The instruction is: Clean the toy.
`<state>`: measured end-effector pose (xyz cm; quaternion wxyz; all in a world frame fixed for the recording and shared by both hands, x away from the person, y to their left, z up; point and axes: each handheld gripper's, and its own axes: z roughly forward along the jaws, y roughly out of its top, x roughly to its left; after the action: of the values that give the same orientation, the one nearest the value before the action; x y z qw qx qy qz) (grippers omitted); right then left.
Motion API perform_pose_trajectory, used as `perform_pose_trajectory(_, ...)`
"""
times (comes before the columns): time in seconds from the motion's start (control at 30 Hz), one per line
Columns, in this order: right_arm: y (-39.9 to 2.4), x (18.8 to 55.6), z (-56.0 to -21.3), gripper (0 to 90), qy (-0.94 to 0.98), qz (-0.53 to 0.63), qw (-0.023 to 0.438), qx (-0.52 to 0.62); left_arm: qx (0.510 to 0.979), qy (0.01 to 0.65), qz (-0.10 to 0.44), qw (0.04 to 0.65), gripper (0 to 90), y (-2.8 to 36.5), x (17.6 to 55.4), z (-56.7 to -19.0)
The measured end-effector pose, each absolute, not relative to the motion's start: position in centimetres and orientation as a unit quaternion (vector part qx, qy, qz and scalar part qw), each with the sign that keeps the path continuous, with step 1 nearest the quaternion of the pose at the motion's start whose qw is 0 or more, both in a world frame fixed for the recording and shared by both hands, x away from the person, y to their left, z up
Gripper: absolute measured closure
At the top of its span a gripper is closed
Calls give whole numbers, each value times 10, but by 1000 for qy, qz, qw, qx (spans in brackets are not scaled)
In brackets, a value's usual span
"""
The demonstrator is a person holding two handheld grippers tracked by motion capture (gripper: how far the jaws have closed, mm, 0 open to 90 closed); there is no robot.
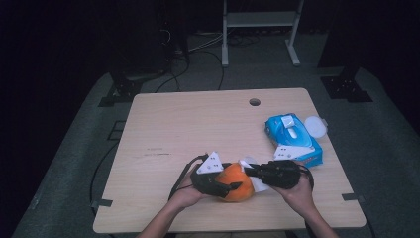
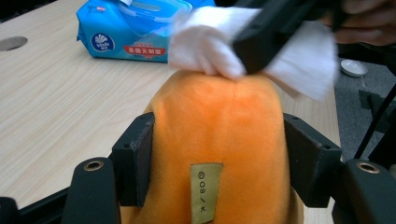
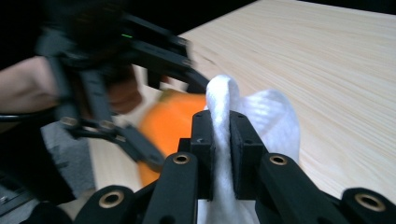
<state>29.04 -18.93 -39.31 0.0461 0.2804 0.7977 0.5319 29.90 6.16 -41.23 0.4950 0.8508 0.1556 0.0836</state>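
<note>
— Where do we have the orange plush toy (image 2: 217, 140)?
— Near the table's (image 1: 168, 129) front edge, clamped in our left gripper (image 2: 217, 163).
— And beyond?
— Our right gripper (image 3: 222, 135) pinches a white wipe (image 3: 271, 116) against the toy's top; the blue wipe pack (image 1: 292, 139) lies farther back.

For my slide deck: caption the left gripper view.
Left tool clamps an orange plush toy while the right tool presses a white wipe on it.
</note>
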Motion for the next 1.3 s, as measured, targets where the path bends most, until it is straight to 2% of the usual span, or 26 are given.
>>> perform_pose_trajectory(0.07, -181, 286, -389, 808, 801, 537, 40, 260, 848, 160, 86, 498, 333, 60, 299, -413)
perform_pose_trajectory(0.17, -171, 283, -388, 808, 815, 521, 58, 246, 848, 156, 85, 500, 306, 63, 301, -416)
perform_pose_trajectory(0.27, -178, 290, -396, 808, 812, 519, 48, 261, 843, 150, 78, 511, 219, 66, 305, -420)
perform_pose_trajectory(0.37, -188, 295, -401, 808, 807, 522, 36, 274, 840, 151, 68, 517, 171, 69, 308, -424)
perform_pose_trajectory(0.53, -197, 299, -404, 807, 803, 520, 38, 290, 838, 159, 65, 519, 184, 67, 308, -425)
perform_pose_trajectory(0.7, -181, 289, -397, 807, 810, 520, 43, 269, 841, 154, 76, 512, 197, 59, 304, -427)
perform_pose_trajectory(0.87, -180, 290, -399, 806, 815, 514, 41, 262, 838, 152, 64, 521, 113, 70, 310, -424)
perform_pose_trajectory(0.97, -186, 293, -401, 806, 812, 516, 39, 269, 833, 162, 45, 528, 94, 79, 316, -429)
perform_pose_trajectory(1.13, -198, 300, -405, 806, 807, 515, 42, 287, 839, 147, 42, 523, 96, 82, 318, -433)
perform_pose_trajectory(1.3, -211, 308, -409, 806, 794, 519, 39, 314, 836, 155, 40, 525, 139, 80, 318, -439)
